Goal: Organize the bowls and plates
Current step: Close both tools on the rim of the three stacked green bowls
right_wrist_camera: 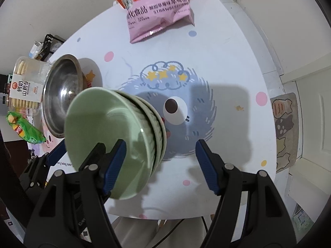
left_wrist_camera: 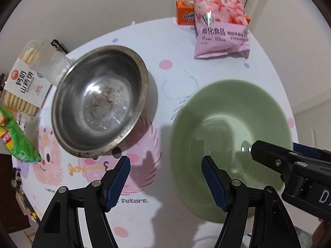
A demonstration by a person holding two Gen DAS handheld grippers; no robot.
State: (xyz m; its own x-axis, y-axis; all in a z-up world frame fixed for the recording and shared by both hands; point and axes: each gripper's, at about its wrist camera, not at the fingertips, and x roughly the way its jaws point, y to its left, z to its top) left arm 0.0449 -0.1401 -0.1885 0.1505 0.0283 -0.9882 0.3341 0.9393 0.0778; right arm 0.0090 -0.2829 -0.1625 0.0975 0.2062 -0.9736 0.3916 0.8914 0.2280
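Three pale green bowls sit nested in a stack on the white cartoon-print table; the left wrist view shows the top bowl from above. My left gripper is open and straddles the stack's left rim, one pad over the bowl's inside. My right gripper is open over the opposite rim, its left pad above the bowl's inside. One of its fingers shows over the bowl. No pad presses on the bowl. A worn steel bowl stands just left of the stack.
A pink strawberry snack bag and an orange box stand at the table's far side. A clear biscuit box and a green snack packet lie at the left edge. A patterned mat lies on the floor to the right.
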